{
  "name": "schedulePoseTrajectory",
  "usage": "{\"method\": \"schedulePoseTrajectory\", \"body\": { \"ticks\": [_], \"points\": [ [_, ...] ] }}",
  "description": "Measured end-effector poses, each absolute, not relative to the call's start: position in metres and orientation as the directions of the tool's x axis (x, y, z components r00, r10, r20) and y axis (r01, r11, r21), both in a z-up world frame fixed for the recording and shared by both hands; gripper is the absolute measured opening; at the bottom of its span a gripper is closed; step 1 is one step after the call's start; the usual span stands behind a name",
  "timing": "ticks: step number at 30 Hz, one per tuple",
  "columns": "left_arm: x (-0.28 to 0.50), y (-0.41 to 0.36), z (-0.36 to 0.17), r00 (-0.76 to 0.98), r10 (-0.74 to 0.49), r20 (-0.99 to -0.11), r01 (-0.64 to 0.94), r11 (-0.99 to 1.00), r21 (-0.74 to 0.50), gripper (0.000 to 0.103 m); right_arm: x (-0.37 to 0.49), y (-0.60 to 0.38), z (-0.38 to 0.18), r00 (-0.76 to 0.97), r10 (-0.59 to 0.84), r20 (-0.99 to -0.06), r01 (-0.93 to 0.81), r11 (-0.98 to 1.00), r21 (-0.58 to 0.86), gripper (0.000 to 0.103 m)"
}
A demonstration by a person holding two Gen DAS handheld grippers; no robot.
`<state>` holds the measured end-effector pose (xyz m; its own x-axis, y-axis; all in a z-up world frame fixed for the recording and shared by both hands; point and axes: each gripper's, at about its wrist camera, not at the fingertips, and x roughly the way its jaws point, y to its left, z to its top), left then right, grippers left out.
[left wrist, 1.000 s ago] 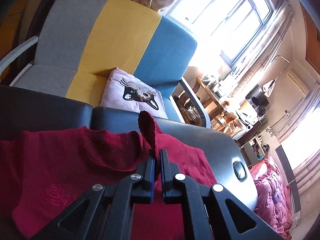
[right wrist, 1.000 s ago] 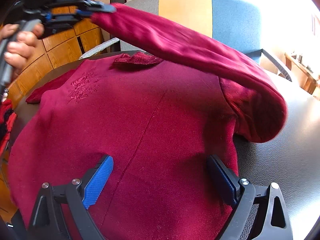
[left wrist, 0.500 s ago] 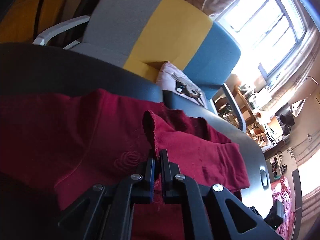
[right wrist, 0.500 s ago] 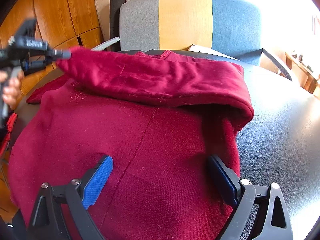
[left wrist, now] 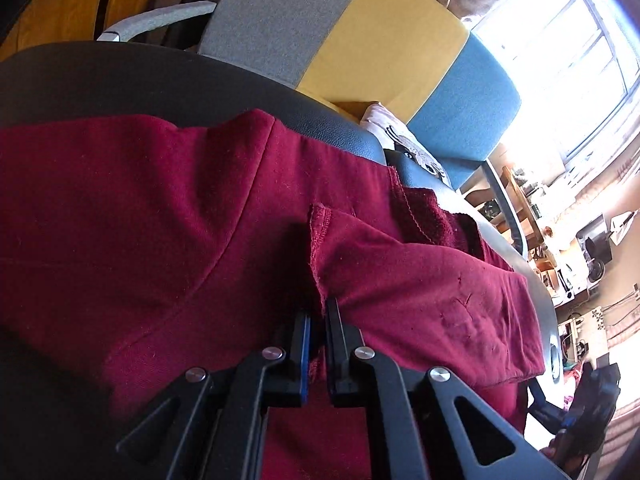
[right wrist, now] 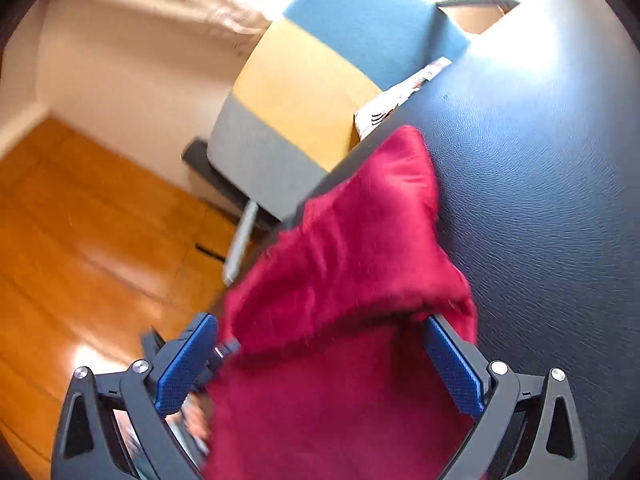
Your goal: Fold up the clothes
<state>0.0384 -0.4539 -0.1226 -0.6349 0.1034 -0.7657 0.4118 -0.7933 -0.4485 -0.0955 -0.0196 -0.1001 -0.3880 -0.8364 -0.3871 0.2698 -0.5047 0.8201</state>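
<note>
Compared with a second ago, the sleeve (left wrist: pixel 420 280) is no longer lifted in the air: in the left wrist view it now lies flat across the chest of the dark red sweater (left wrist: pixel 120 208), which is spread on the black table (left wrist: pixel 100 76). The left gripper (left wrist: pixel 318 320) has its jaws almost together and pinches the stitched cuff edge of this sleeve between them. Behind the table stands the chair (left wrist: pixel 360 28) in grey, yellow and blue, with a white cushion (left wrist: pixel 392 132) on its seat.

In the right wrist view the picture has turned strongly and is blurred, so this hand has rolled and moved sideways since the earlier frame. The right gripper (right wrist: pixel 320 356) has its jaws spread wide, and they have just opened a little more. The folded side of the sweater (right wrist: pixel 352 280) lies between the blue pads, but they do not press on it, so nothing is held here.

I judge the cloth to be soft, light and limp, with a slightly fuzzy surface that does not slide easily on the table (right wrist: pixel 540 160). It will sag where it is not supported. The best places to grip are hems, cuffs and seams, where the fabric is doubled.
</note>
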Motion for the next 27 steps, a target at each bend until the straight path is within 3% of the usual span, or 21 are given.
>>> {"method": "schedulePoseTrajectory", "body": {
  "ticks": [5,10,15,20,27],
  "points": [
    [0.034,-0.447,-0.124,-0.635,0.074,-0.769,0.402,-0.818,-0.411,0.007,-0.122,-0.025,-0.116,-0.438,-0.858,-0.268,0.127,-0.354,0.927,0.103],
    [0.035,-0.426,-0.126,-0.633,-0.016,-0.774,0.369,-0.885,-0.283,0.008,-0.125,0.005,-0.128,-0.590,-0.787,-0.181,0.005,-0.228,0.974,0.098],
    [0.036,-0.429,-0.128,-0.641,-0.007,-0.768,0.379,-0.873,-0.308,0.007,-0.113,-0.003,-0.110,-0.497,-0.817,-0.293,0.095,-0.387,0.917,0.098],
    [0.046,-0.424,-0.128,-0.654,-0.014,-0.757,0.348,-0.893,-0.284,0.007,-0.096,-0.009,-0.084,-0.449,-0.759,-0.472,0.229,-0.608,0.760,0.098],
    [0.037,-0.426,-0.132,-0.659,-0.005,-0.752,0.354,-0.885,-0.303,0.007,-0.111,-0.055,-0.047,-0.438,-0.729,-0.526,0.407,-0.682,0.607,0.098]
  ]
}}
